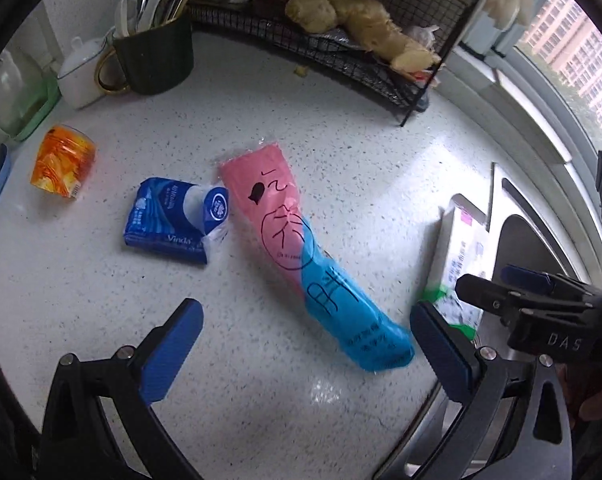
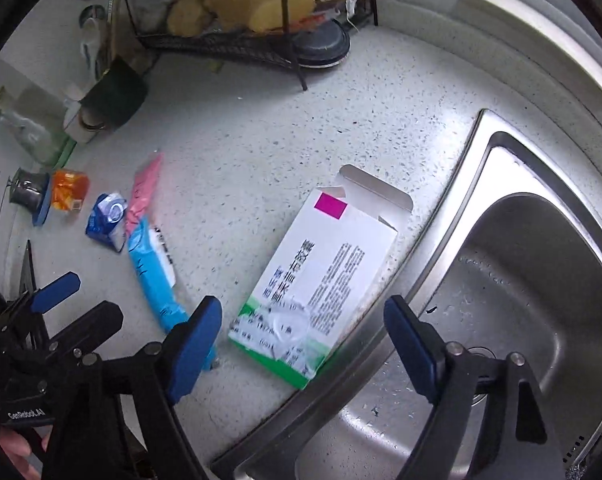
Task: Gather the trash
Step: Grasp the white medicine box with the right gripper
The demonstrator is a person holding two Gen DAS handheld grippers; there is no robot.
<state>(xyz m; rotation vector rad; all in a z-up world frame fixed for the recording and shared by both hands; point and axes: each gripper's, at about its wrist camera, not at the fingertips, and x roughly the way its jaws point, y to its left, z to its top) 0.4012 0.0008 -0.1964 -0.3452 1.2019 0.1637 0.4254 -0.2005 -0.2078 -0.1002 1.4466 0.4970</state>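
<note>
A pink and blue plastic wrapper [image 1: 301, 256] lies flat on the speckled counter, also in the right wrist view [image 2: 149, 248]. A blue tissue pack [image 1: 177, 220] lies to its left, and an orange wrapper [image 1: 61, 162] further left. A white and green carton [image 2: 321, 284] with an open flap lies by the sink edge, also in the left wrist view [image 1: 461, 256]. My left gripper [image 1: 305, 344] is open, just above the wrapper's blue end. My right gripper [image 2: 301, 340] is open around the carton's near end, touching nothing.
A steel sink [image 2: 521, 280] lies to the right. A black wire rack [image 1: 341, 40] with ginger stands at the back. A dark cup of utensils [image 1: 153, 52], a white pot [image 1: 81, 76] and jars stand at the back left. A window is at the far right.
</note>
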